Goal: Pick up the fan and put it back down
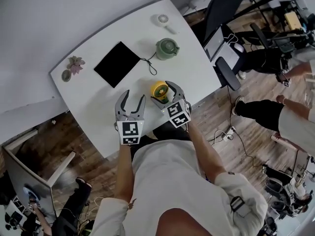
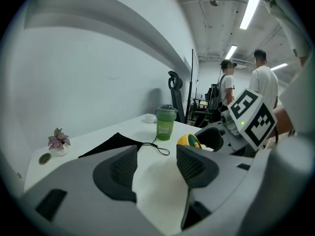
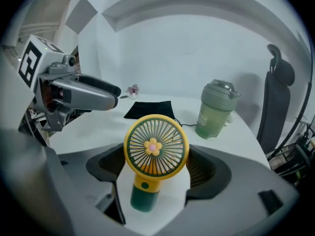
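A small hand fan [image 3: 155,149] with a yellow round grille, a flower at its centre and a dark green handle stands upright between my right gripper's [image 3: 155,168] jaws. The pads press on both sides of its head, and it hangs just above the white table [image 1: 98,112]. In the head view the fan [image 1: 159,89] sits in the right gripper [image 1: 162,93] near the table's front edge. My left gripper [image 1: 134,96] hovers just to its left, open with nothing between its fingers [image 2: 123,168]. The left gripper view catches the fan's yellow rim [image 2: 189,140].
A green lidded cup [image 1: 166,48] and a black pouch [image 1: 118,64] with a cord lie further back on the table. A white small fan [image 1: 163,19] sits at the far corner, a little potted plant [image 1: 74,65] at the left end. An office chair [image 1: 224,14] and seated people are at the right.
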Demonstrator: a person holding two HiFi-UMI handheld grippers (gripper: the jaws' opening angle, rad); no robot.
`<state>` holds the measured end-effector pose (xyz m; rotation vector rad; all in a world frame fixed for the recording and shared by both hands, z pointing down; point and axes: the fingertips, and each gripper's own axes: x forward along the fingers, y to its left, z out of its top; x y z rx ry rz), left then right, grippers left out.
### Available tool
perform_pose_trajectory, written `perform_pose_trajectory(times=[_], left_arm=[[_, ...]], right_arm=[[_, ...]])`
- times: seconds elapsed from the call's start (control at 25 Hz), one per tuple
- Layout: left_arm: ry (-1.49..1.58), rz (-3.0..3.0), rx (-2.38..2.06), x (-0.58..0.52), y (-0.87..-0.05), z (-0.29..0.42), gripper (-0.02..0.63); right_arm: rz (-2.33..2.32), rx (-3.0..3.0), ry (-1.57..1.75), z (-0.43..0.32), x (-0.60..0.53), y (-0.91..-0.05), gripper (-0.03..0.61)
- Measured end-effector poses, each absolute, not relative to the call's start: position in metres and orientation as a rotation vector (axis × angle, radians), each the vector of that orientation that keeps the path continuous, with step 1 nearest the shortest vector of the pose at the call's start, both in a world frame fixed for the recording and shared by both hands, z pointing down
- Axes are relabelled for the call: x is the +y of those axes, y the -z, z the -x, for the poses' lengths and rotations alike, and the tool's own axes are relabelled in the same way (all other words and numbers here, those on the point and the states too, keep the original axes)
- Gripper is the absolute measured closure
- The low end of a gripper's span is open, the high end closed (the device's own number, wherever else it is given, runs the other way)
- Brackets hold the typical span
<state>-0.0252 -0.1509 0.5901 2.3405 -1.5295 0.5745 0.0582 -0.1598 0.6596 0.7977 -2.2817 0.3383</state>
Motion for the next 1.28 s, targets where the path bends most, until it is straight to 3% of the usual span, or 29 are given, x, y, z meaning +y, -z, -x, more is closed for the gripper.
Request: perform_pose_trajectory(times=[0.52,1.28], left_arm=[[-0.494,-2.412,-1.582,-0.142,-0.548,0.029,0.370],[-0.234,-2.594,-1.723,-0.127,-0.417,0.043,0.370]], right_arm=[[-0.957,-2.403,-0.221,-0.057,-0.159,-0.576,0.189],[-1.241,-2.593,0.053,-0.067,-0.144,-0.411,0.189]])
